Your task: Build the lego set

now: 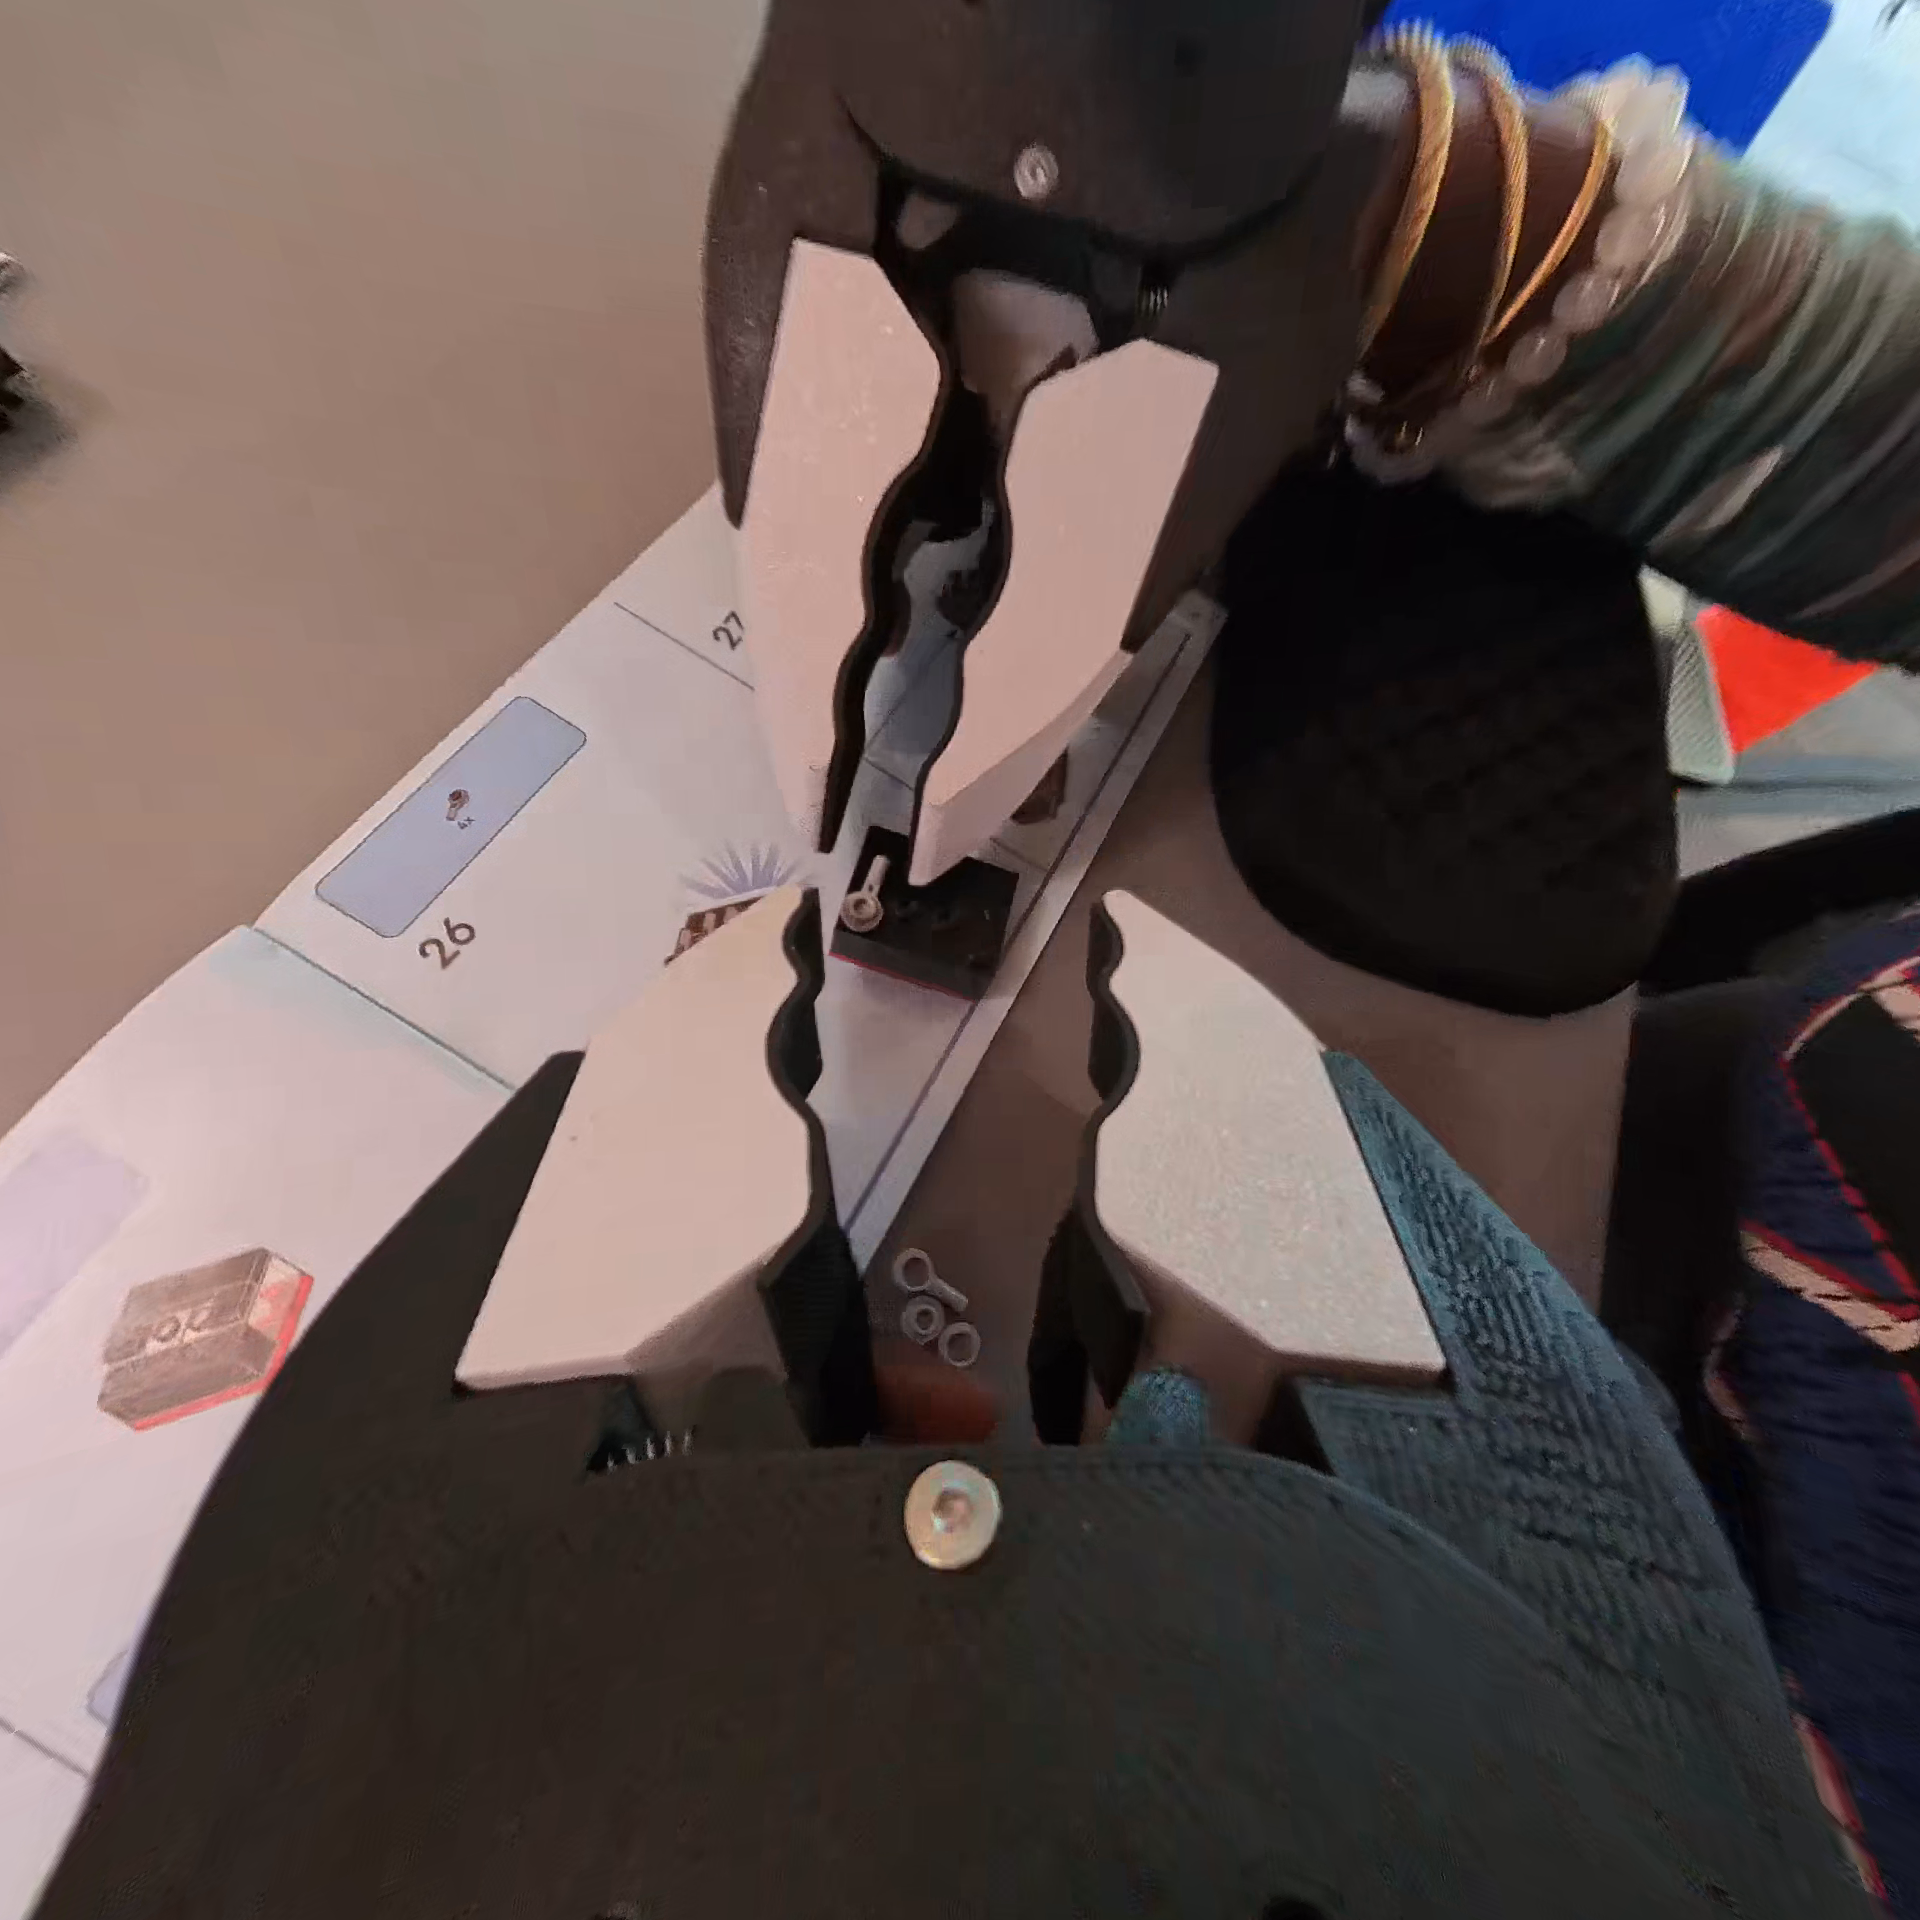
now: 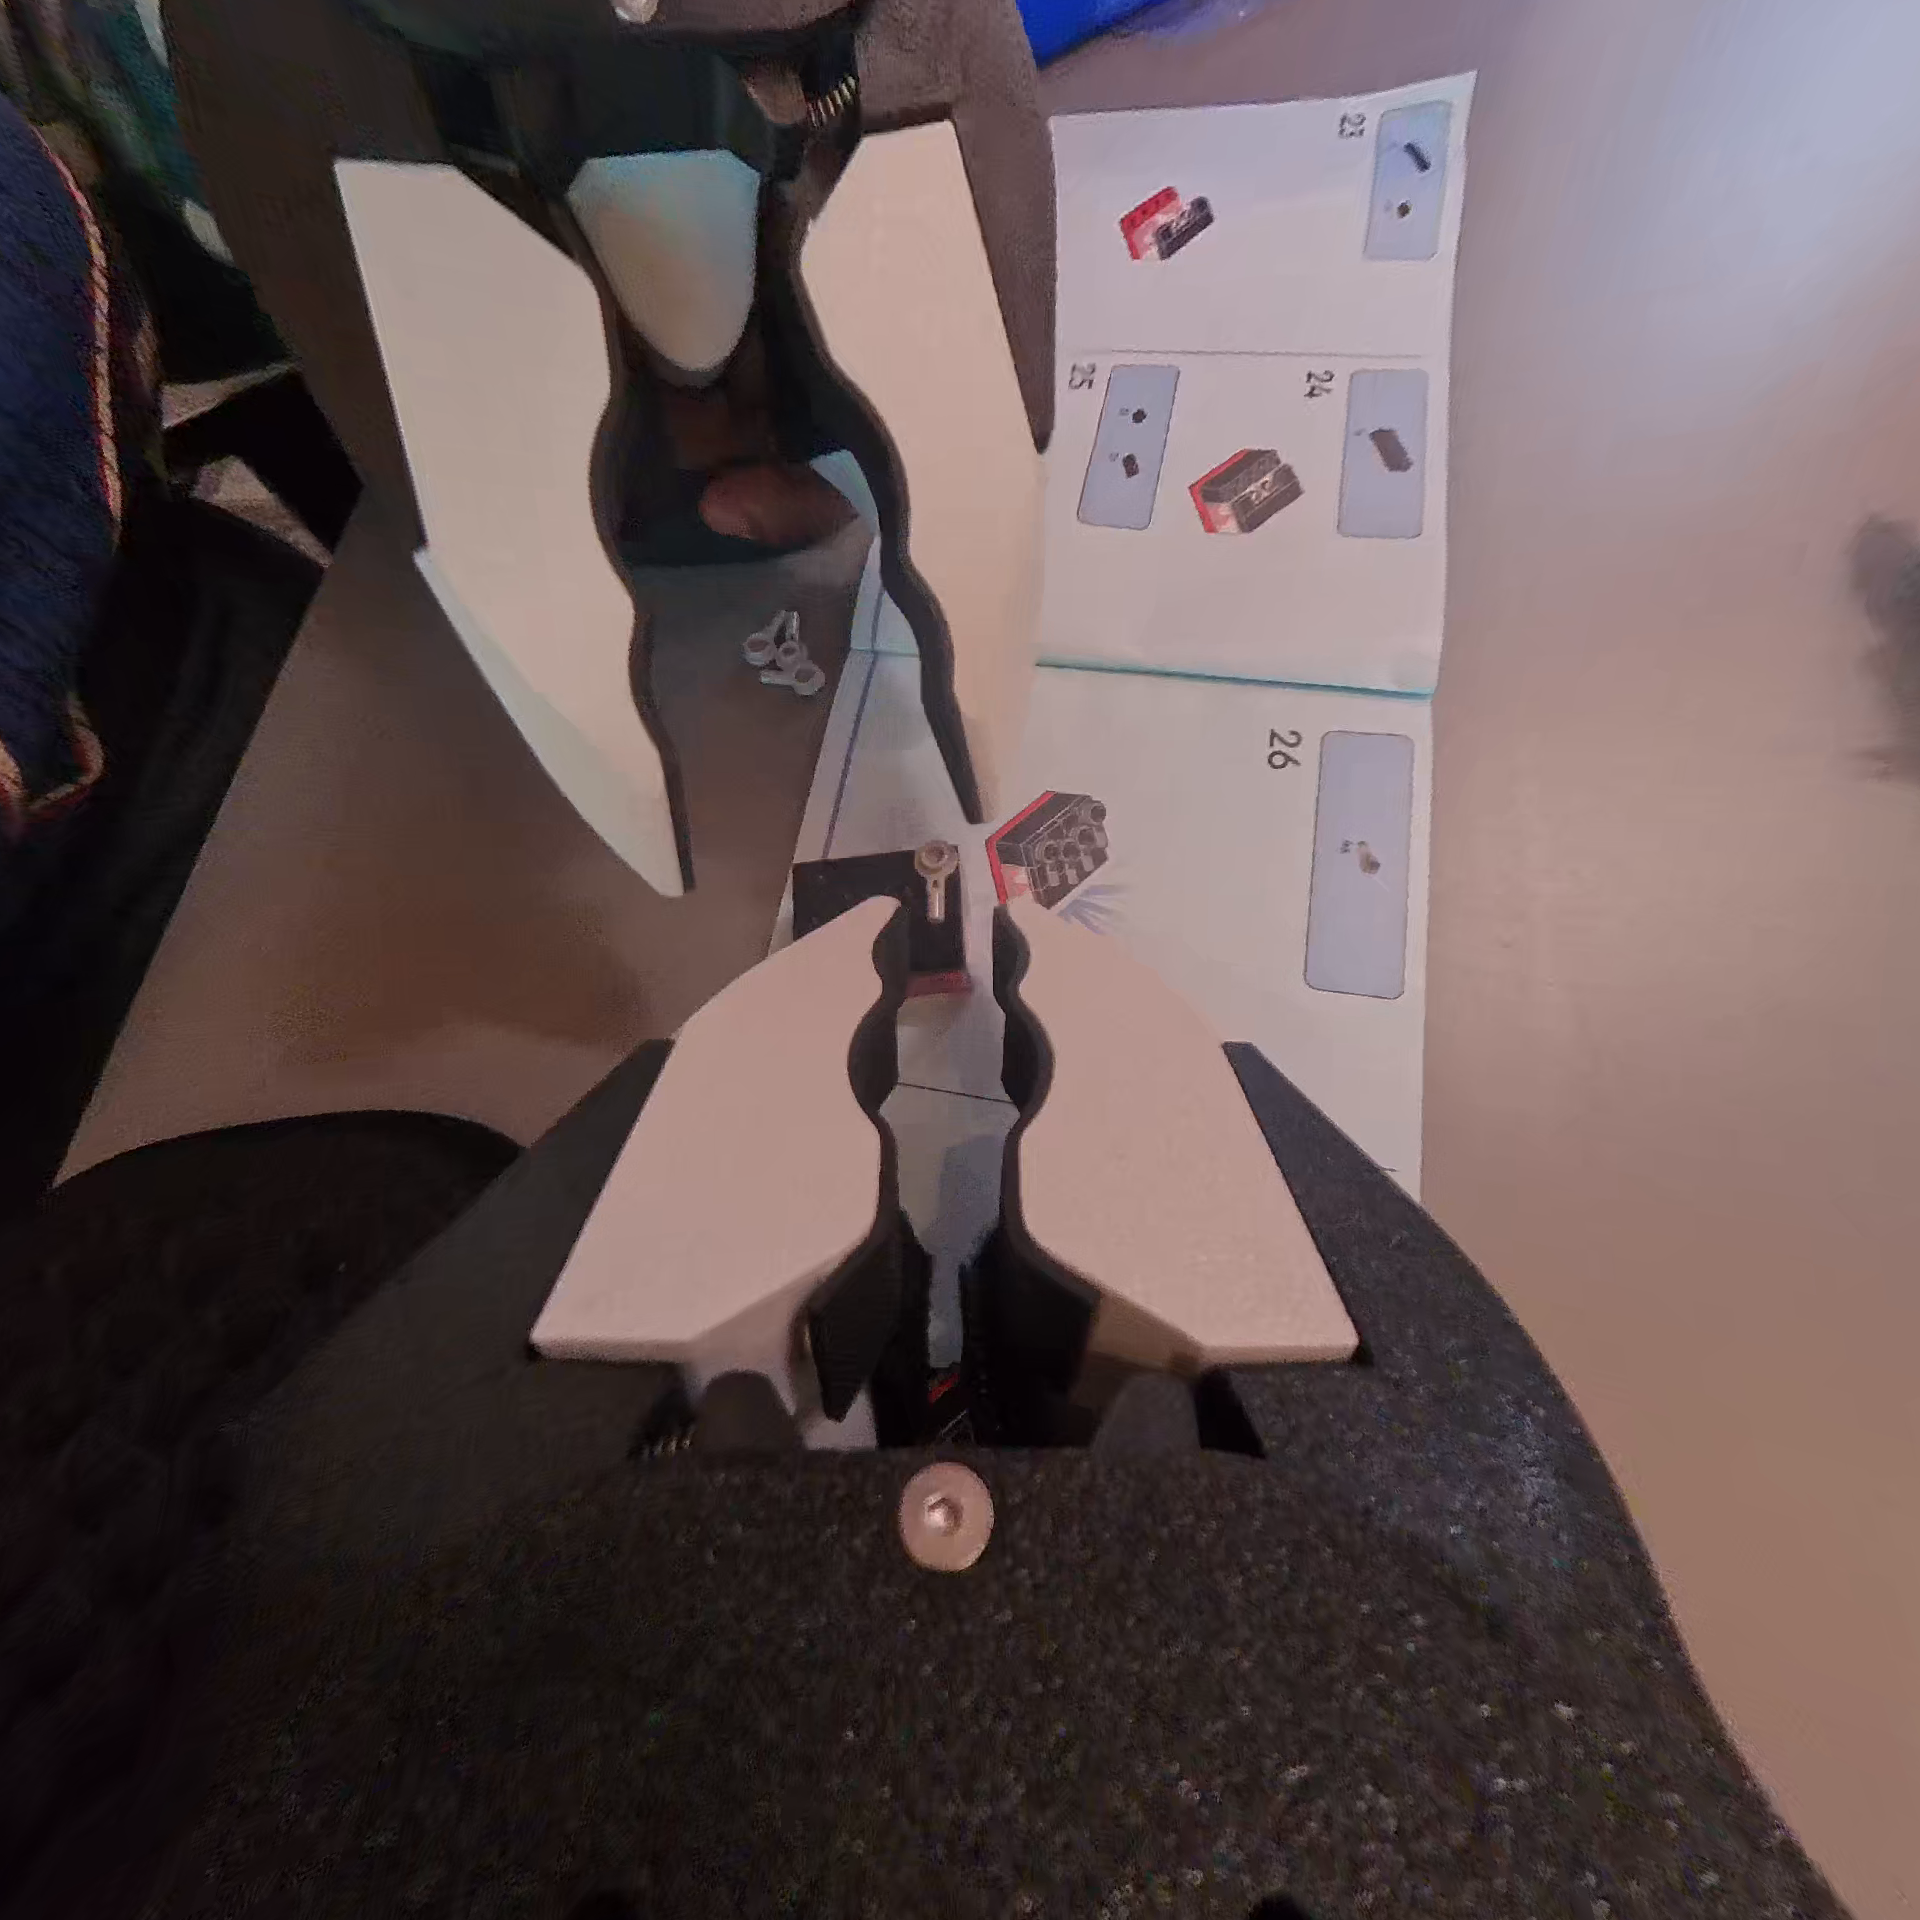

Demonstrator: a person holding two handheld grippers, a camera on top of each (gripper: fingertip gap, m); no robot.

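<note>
black with a red base, the small lego block [image 1: 925, 930] is sitting on the open instruction booklet [image 1: 343, 1039], near the booklet's edge that faces the table's near side. a light grey pin [image 1: 864, 902] is lying on top of the block, its round head toward the left gripper and its thin shaft pointing toward the right one.

the two grippers are facing each other over the block. the left gripper [image 1: 951, 909] is standing with its white fingers spread well apart, nothing between them, its tips hanging just short of the block. the right gripper [image 2: 945, 914] is reaching in from the opposite side with its fingers only narrowly parted; the tips are flanking the pin's shaft, but whether they are actually pinching it i cannot tell.

three more grey pins [image 2: 781, 652] are lying in a small cluster on the tan table [image 2: 364, 883], just off the booklet's edge and between the left gripper's fingers in its own view. a person's wrist with bangles [image 1: 1475, 239] is showing behind the right gripper.
</note>
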